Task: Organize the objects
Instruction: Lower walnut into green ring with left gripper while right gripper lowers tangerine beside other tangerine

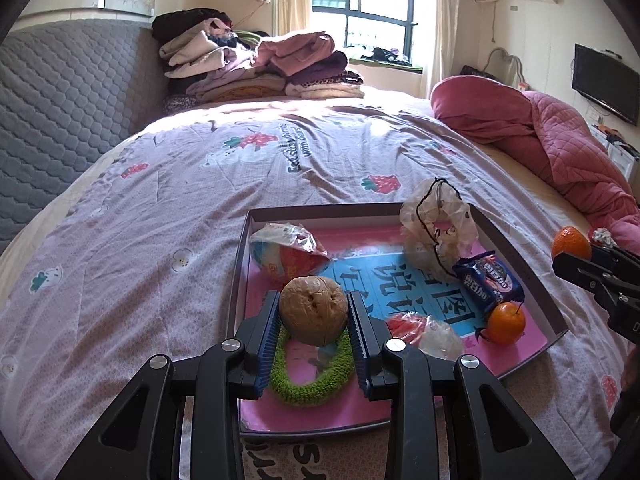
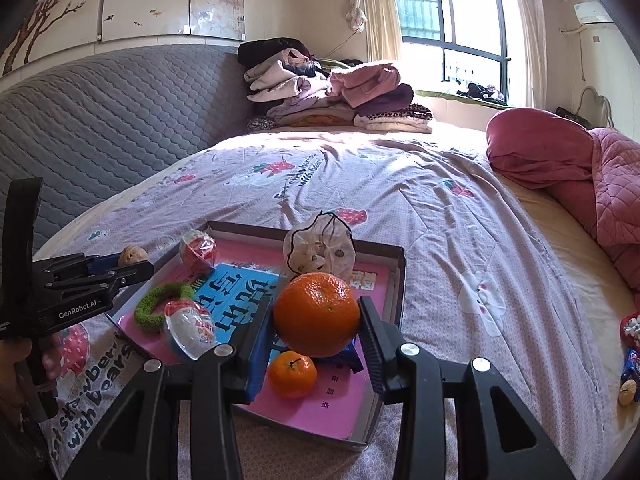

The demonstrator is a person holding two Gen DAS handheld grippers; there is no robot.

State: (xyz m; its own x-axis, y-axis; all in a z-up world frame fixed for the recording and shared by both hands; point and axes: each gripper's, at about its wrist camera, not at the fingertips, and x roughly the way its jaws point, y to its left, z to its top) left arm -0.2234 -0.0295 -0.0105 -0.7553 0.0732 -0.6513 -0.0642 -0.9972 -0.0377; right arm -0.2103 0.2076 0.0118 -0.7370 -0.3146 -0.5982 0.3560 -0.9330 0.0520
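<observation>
1. Left wrist view: the left gripper [image 1: 314, 320] clenches a brown walnut [image 1: 313, 310] between its blue pads, held over the near end of the shallow box [image 1: 556, 312] on the bed [image 1: 160, 220].
2. In the right wrist view the right gripper [image 2: 318, 324] grasps a large orange [image 2: 317, 314] above the box's near right part.
3. Risk: both items are round and hard, so if let go from height they would likely bounce or roll. The walnut could skip over the low rim onto the quilt.
4. Risk: the orange hangs right above a smaller orange [image 2: 292, 374] and a blue snack packet [image 1: 490, 280]. Dropped there, it may knock them aside or roll off.
5. Risk: the two grippers work near each other over one box and could collide.
6. Box contents: a green ring [image 1: 312, 376], two wrapped egg-shaped sweets [image 1: 286, 254] [image 1: 434, 334], a clear drawstring bag [image 1: 438, 232], the blue packet and the small orange.
7. A few loose pieces [image 2: 630, 360] lie on the quilt at the far right, outside the box.
</observation>
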